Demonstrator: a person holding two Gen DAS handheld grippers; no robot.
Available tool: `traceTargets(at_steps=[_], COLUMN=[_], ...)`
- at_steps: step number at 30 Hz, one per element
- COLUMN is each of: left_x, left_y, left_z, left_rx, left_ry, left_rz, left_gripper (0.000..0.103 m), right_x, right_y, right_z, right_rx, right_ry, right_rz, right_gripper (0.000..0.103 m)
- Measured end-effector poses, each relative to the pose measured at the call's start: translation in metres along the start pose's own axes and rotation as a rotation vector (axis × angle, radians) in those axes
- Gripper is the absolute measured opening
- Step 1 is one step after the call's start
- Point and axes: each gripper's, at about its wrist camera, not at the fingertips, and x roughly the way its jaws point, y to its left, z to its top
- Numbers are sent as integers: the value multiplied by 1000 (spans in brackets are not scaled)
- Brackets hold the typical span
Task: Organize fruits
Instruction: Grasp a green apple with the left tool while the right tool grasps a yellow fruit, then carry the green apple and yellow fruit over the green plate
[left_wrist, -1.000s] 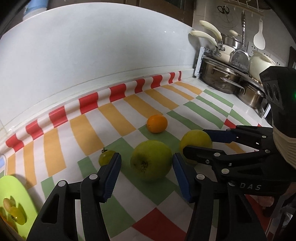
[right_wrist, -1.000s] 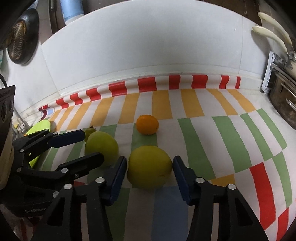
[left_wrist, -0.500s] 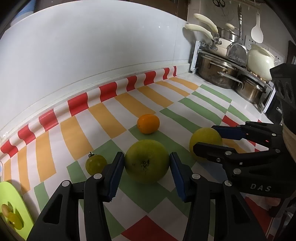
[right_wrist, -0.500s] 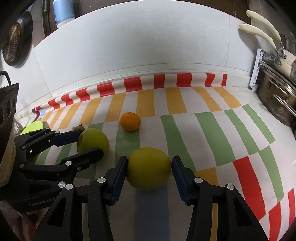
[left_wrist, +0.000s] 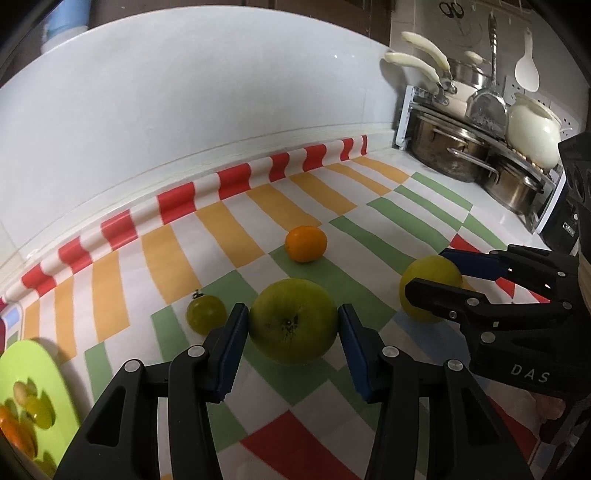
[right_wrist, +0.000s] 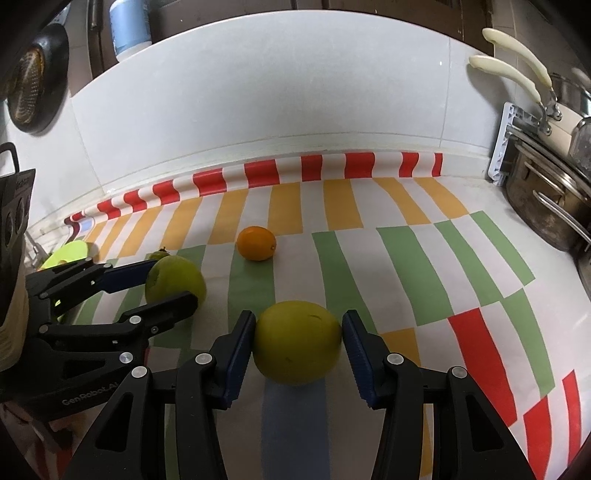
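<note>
My left gripper (left_wrist: 291, 332) is shut on a large green apple (left_wrist: 293, 320) that rests on the striped cloth; both blue pads touch its sides. It also shows in the right wrist view (right_wrist: 175, 281). My right gripper (right_wrist: 298, 341) is shut on a yellow-green fruit (right_wrist: 297, 341), also on the cloth; it shows in the left wrist view (left_wrist: 430, 282). A small orange (left_wrist: 306, 243) lies behind both fruits. A small green tomato (left_wrist: 205, 314) lies just left of the apple.
A lime-green plate (left_wrist: 33, 398) with several small fruits sits at the far left. Steel pots (left_wrist: 450, 147) on a rack and a white pot stand at the back right. The white tiled wall runs along the back of the striped cloth (right_wrist: 424, 266).
Both grippers have closed in from open: the left pads now touch the apple and the right pads now touch the yellow-green fruit. Both moved slightly forward.
</note>
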Motion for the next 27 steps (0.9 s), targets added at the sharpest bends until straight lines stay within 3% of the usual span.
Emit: traceTargets(at_steps=[27], left_x=[-119], left_y=[4], left_z=[-33], left_rx=[-120], left_ry=[-130], left_rz=[150], left_gripper=[49], right_x=[-80], right_y=[53], right_z=[-10], right_rx=[-81], right_ry=[-117], right_rz=[76], right_gripper=[49])
